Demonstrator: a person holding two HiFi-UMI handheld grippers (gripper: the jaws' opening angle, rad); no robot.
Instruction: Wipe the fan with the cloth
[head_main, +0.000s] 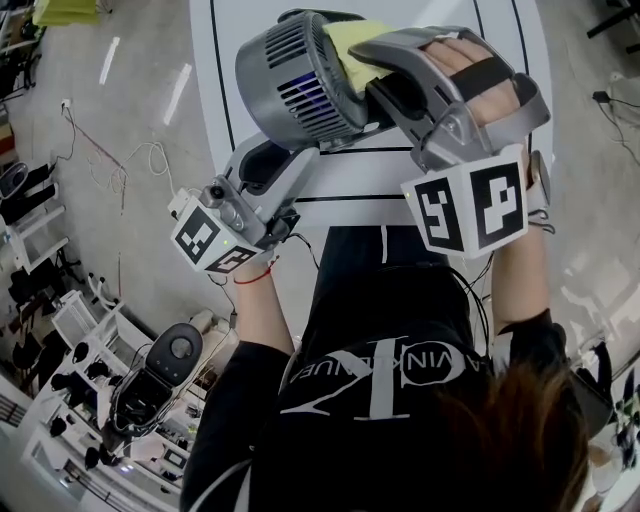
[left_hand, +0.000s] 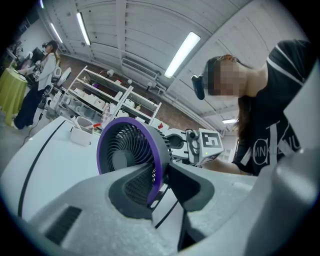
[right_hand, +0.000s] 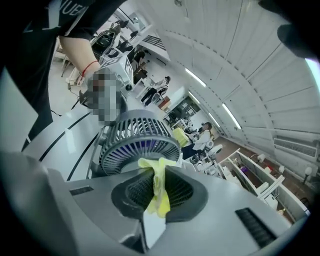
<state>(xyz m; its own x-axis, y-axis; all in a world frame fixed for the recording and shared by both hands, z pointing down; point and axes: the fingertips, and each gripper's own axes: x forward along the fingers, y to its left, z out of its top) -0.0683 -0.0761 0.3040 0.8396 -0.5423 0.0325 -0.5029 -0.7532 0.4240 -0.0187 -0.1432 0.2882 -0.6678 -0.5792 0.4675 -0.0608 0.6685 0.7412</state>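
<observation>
A grey fan (head_main: 300, 85) with a purple front ring (left_hand: 125, 150) is held up over the white table (head_main: 500, 40). My left gripper (head_main: 288, 152) comes from below and is shut on the fan, its jaws pinching the purple rim (left_hand: 159, 182). My right gripper (head_main: 368, 68) is shut on a yellow cloth (head_main: 352, 42), which lies against the fan's upper side. In the right gripper view the cloth (right_hand: 159, 190) is pinched between the dark pads and its end touches the grey grille (right_hand: 140, 142).
The table has black lines (head_main: 222, 90) on it, and a white basket (left_hand: 81, 134) stands at its far end. Cables (head_main: 120, 165) lie on the floor to the left. Shelving (left_hand: 110, 102) and people (left_hand: 35, 85) are in the background.
</observation>
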